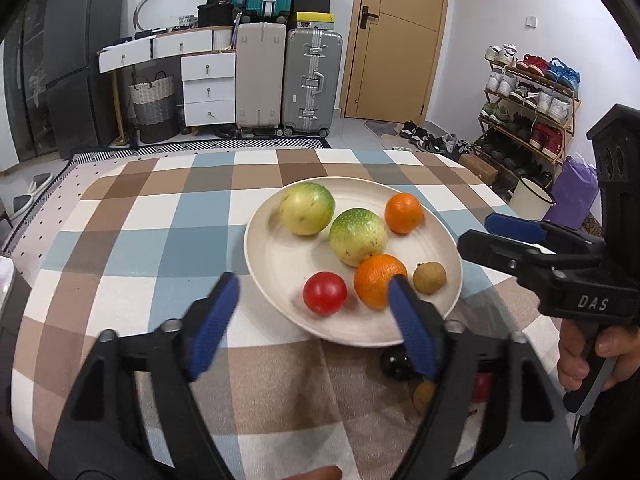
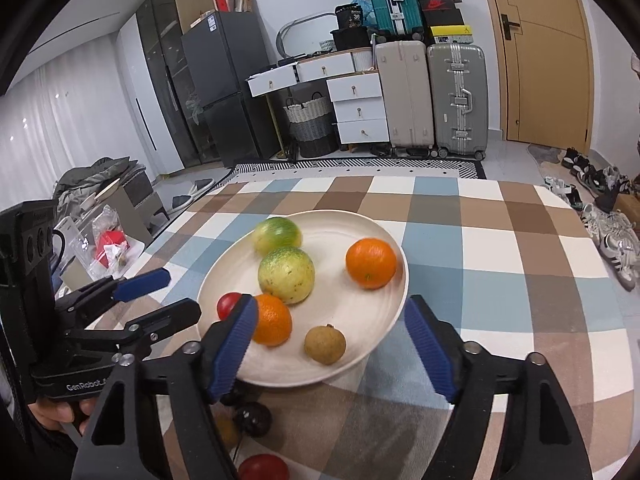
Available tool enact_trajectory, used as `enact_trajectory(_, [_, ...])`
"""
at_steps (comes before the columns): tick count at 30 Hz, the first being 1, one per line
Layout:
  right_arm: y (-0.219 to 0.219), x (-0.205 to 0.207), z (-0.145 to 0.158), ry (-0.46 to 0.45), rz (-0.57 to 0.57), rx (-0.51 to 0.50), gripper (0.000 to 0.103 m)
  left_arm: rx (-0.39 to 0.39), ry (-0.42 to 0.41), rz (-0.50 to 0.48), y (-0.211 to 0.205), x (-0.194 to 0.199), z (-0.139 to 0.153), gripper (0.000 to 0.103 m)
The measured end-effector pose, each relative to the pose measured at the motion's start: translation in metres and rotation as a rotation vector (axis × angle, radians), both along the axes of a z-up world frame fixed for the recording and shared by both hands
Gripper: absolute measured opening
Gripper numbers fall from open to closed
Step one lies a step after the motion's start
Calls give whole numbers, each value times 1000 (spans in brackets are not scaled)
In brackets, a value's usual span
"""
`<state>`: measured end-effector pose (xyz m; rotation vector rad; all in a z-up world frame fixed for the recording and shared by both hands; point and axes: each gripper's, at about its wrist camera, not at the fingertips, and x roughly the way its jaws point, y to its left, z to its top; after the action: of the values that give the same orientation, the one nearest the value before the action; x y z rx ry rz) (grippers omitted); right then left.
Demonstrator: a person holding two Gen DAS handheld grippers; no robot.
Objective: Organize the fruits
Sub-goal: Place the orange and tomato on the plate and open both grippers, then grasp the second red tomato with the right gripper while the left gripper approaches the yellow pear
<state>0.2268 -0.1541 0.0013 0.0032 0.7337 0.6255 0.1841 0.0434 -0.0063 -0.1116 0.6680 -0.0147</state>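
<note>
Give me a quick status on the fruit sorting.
Left tongs and right tongs open, empty. Six fruits on plate. Dark fruit and red fruit off plate, on tablecloth. Nothing blocking.

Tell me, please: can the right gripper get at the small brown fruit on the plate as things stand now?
Probably yes. The right gripper is open, and the small brown fruit lies between its fingers near the plate rim. The nearest orange sits apart from it.
</note>
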Motion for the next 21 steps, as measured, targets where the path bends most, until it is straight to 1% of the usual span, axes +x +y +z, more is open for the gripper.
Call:
enact_trajectory(1, [-1, -3, 0, -3, 2, 1, 89, 3, -7, 7, -1, -4, 1, 87])
enact_trajectory(3, [-5, -10, 2, -12, -2, 8, 96, -3, -13, 7, -2, -14, 2, 92])
enact_trajectory(4, [-7, -13, 3, -14, -3, 10, 98, -6, -13, 9, -3, -19, 3, 100])
enact_trajectory(5, [-9, -16, 3, -14, -1, 12, 99, -7, -17, 14, -3, -23, 3, 102])
enact_trajectory(6, [-12, -19, 3, -11, 0, 19, 103, -6, -22, 16, -5, -29, 3, 102])
enact_trajectory(9, [-16, -27, 2, -6, 3, 19, 102, 2, -19, 15, -9, -37, 4, 102])
enact_trajectory(13, [-19, -39, 4, -18, 12, 2, 103, -8, -10, 17, -12, -50, 2, 102])
enact_trajectory(15, [-22, -44, 5, -21, 17, 2, 103, 5, -10, 11, -16, -54, 2, 102])
enact_trajectory(21, [-20, -58, -1, -23, 32, -47, 103, 13, -3, -13, -26, -60, 1, 102])
